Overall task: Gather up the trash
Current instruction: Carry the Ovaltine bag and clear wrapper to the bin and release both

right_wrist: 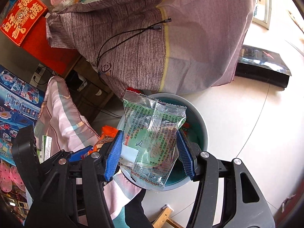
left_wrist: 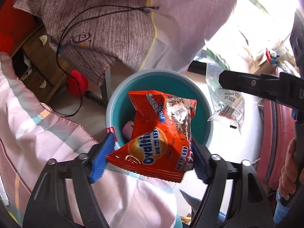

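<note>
While both grippers point down over the teal bin [left_wrist: 190, 87], the left gripper [left_wrist: 150, 157] has its blue pads apart, with the orange Ovaltine wrapper [left_wrist: 161, 131] between them; only the right pad appears to touch it. The right gripper [right_wrist: 149, 150] clamps a clear green-printed wrapper [right_wrist: 152, 133], which hangs above the bin's rim. A pink quilt [left_wrist: 47, 136] lies beside the bin.

I see a pale tiled floor [right_wrist: 247, 117], a teal bin [right_wrist: 201, 131] standing on it, a black box [right_wrist: 266, 70] lying further off, a draped mauve cloth [right_wrist: 190, 38] behind, a striped pink quilt [left_wrist: 38, 133] just beside the bin.
</note>
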The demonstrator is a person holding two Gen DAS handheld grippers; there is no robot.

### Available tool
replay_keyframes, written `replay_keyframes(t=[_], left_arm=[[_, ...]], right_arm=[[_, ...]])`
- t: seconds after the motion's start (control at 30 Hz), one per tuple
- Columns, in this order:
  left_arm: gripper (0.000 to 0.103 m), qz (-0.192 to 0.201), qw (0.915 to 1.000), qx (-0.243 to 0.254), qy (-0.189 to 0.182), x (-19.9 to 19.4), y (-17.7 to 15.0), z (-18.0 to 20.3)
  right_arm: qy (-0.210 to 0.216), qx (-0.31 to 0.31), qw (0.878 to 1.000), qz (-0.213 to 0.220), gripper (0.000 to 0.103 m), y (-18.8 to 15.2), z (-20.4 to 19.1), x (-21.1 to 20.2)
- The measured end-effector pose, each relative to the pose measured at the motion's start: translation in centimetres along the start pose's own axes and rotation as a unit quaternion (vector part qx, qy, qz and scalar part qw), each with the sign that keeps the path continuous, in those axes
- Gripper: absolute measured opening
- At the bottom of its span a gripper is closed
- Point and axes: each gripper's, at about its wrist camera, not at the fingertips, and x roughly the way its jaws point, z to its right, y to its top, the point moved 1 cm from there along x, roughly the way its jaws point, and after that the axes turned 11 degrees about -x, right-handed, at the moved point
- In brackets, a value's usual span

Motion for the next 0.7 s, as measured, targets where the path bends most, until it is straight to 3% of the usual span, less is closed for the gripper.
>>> replay_keyframes(t=[0.13,0.5,0.7], left_arm=[[0.092,0.001,1.0,-0.001,0.006,0.1,0.0,-0.1],[0.094,-0.003,0.9998,-0.019,0.008,-0.2,-0.4,-1.4],[0.095,0.001,0.9996,-0.028,0.003,-0.8,-0.8,-2.2]], right_arm=[[-0.001,0.001,1.0,-0.005,0.054,0.1,0.1,0.4],[0.002,-0.009,1.0,-0.018,0.055,0.3,-0.8,1.4],[0.007,-0.009,0.999,-0.031,0.073,0.2,-1.4,2.0]])
